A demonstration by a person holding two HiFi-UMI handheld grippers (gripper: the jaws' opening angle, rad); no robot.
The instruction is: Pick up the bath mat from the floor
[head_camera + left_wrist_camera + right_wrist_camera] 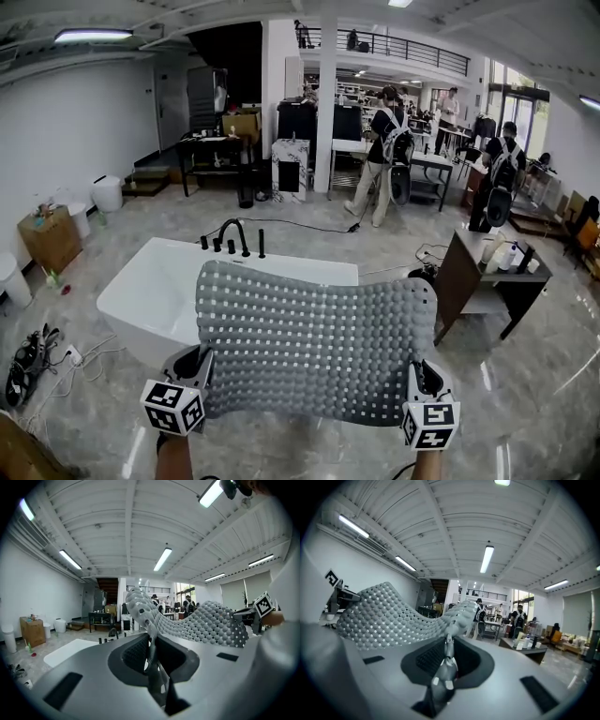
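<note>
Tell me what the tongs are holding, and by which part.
Both hold the mat, spread between them: left tongs pinch its near left corner, right tongs its near right corner.

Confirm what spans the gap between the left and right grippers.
The grey bath mat, stretched between the left gripper and right gripper, each shut on a near corner. The head view shows it.

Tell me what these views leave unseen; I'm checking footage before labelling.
Head view: the bath mat hides part of the bathtub and the floor below.
Head view: bottles on the side table are too small to identify.
Right gripper view: distant people are too small for detail.
</note>
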